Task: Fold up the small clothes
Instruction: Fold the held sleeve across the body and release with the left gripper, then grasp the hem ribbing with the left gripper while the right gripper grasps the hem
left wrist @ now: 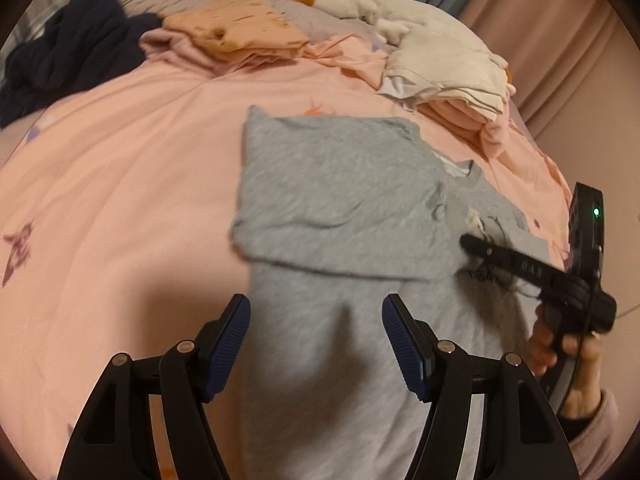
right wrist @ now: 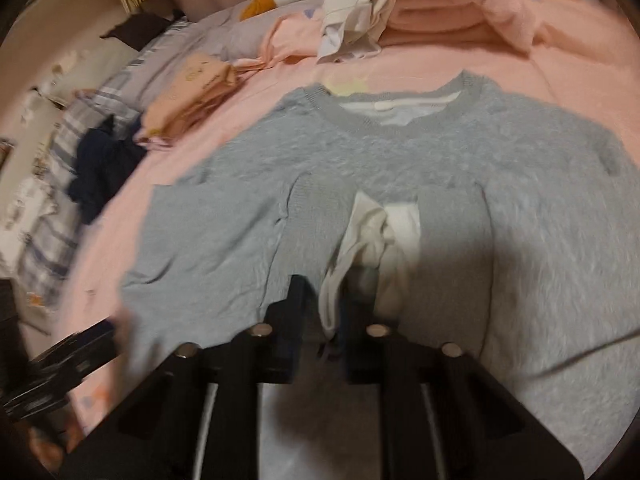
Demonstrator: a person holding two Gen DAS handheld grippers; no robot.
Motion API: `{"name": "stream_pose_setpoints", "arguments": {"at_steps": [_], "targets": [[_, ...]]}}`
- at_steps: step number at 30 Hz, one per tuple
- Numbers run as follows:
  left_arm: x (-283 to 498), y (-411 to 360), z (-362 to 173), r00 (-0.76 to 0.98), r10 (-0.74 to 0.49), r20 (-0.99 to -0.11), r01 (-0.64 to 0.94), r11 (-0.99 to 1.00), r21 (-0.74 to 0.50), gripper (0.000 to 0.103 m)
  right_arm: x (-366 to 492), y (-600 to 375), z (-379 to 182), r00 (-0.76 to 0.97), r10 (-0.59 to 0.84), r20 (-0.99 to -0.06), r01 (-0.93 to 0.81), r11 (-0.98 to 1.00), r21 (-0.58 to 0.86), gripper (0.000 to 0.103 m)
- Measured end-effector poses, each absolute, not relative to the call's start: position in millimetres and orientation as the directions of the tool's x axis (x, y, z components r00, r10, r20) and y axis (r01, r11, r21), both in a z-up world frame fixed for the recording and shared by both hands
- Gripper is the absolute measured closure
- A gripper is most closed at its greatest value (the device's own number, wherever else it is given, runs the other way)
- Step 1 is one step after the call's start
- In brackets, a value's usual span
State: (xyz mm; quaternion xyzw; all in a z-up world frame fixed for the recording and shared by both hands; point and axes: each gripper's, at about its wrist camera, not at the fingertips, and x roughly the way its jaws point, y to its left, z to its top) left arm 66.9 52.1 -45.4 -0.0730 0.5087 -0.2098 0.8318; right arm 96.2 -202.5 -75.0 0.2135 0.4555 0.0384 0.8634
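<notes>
Grey top (left wrist: pixel 340 200) flat under open left gripper (left wrist: pixel 316 344), bed (left wrist: pixel 100 160)

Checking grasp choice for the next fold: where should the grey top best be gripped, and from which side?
Probably the grey top at its free bottom hem, near the open left gripper: come in low from the near edge. One sleeve is already folded across the body, and the hem lies flat and clear.

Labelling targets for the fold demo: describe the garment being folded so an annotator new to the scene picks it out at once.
Start from the pink bed cover that fills the view. In the middle of it lies a grey sweatshirt, spread flat with one side folded across its front. It is the only grey garment: the folded stacks beyond it are peach and cream, and the crumpled heap is dark navy.
</notes>
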Motion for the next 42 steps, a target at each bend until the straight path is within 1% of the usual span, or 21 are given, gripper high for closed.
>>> {"name": "stream_pose_setpoints", "arguments": {"at_steps": [4,5,6,8,10,11,12,13,15,17,18,20,21,22,23,24,27,31,35,38,42], "targets": [[56,63,-48,0.380,-0.452,-0.807,0.273,0.888,-0.369,0.036,93,-212,-71,0.595,0.223,-0.772,0.179,0.900,0.397,0.095],[54,65,-49,0.374,-0.460,-0.805,0.274,0.884,-0.378,0.036,95,-211,-74,0.569,0.224,-0.791,0.176,0.907,0.383,0.091],[50,65,-50,0.365,-0.468,-0.805,0.275,0.880,-0.387,0.036,96,-211,-76,0.551,0.215,-0.806,0.182,0.912,0.368,0.090],[44,65,-51,0.354,-0.480,-0.802,0.281,0.873,-0.398,0.036,89,-215,-66,0.562,0.144,-0.814,0.205,0.929,0.306,0.088],[35,63,-52,0.346,-0.484,-0.804,0.294,0.870,-0.396,0.036,78,-209,-48,0.613,0.050,-0.788,0.210,0.952,0.224,0.087],[31,63,-53,0.344,-0.482,-0.806,0.299,0.870,-0.393,0.036,74,-205,-41,0.649,0.031,-0.760,0.196,0.959,0.206,0.083],[27,62,-54,0.339,-0.481,-0.809,0.306,0.869,-0.388,0.036,73,-203,-37,0.677,0.041,-0.735,0.170,0.963,0.210,0.082],[24,61,-56,0.333,-0.480,-0.812,0.309,0.869,-0.387,0.036,74,-200,-37,0.681,0.075,-0.728,0.136,0.964,0.227,0.084],[17,62,-58,0.318,-0.481,-0.817,0.305,0.868,-0.392,0.036,89,-194,-56,0.602,0.149,-0.784,0.094,0.962,0.255,0.084],[10,64,-57,0.313,-0.484,-0.817,0.310,0.865,-0.394,0.036,98,-197,-78,0.538,0.172,-0.825,0.121,0.953,0.278,0.084],[6,66,-55,0.311,-0.484,-0.818,0.314,0.865,-0.392,0.036,95,-202,-77,0.552,0.194,-0.811,0.130,0.941,0.314,0.083],[0,71,-54,0.304,-0.489,-0.817,0.313,0.862,-0.400,0.036,84,-213,-70,0.556,0.237,-0.797,0.159,0.911,0.381,0.070],[-3,75,-54,0.294,-0.497,-0.816,0.309,0.858,-0.411,0.035,74,-216,-66,0.568,0.259,-0.781,0.155,0.899,0.411,0.066],[-6,79,-55,0.286,-0.508,-0.813,0.302,0.853,-0.426,0.035,61,-217,-61,0.582,0.271,-0.767,0.149,0.891,0.428,0.057],[-9,82,-56,0.280,-0.517,-0.809,0.295,0.848,-0.440,0.032,47,-222,-56,0.594,0.274,-0.756,0.145,0.888,0.436,0.052],[-13,87,-57,0.272,-0.526,-0.805,0.283,0.844,-0.456,0.028,31,-228,-52,0.605,0.271,-0.749,0.145,0.887,0.438,0.052],[-24,98,-64,0.237,-0.576,-0.783,0.249,0.815,-0.524,0.027,-29,-249,-47,0.638,0.252,-0.728,0.177,0.872,0.457,0.047],[-37,108,-69,0.200,-0.648,-0.735,0.226,0.760,-0.609,0.027,-103,-292,-50,0.665,0.198,-0.720,0.276,0.831,0.483,0.039],[-43,112,-75,0.153,-0.744,-0.650,0.187,0.668,-0.720,0.026,-160,-323,-68,0.655,0.176,-0.735,0.378,0.765,0.521,0.039],[-49,115,-76,0.169,-0.760,-0.627,0.171,0.649,-0.741,0.026,-192,-333,-86,0.642,0.213,-0.736,0.419,0.707,0.570,0.039],[-54,120,-77,0.156,-0.787,-0.597,0.159,0.616,-0.771,0.026,-213,-325,-98,0.656,0.293,-0.695,0.391,0.655,0.646,0.039]]}}
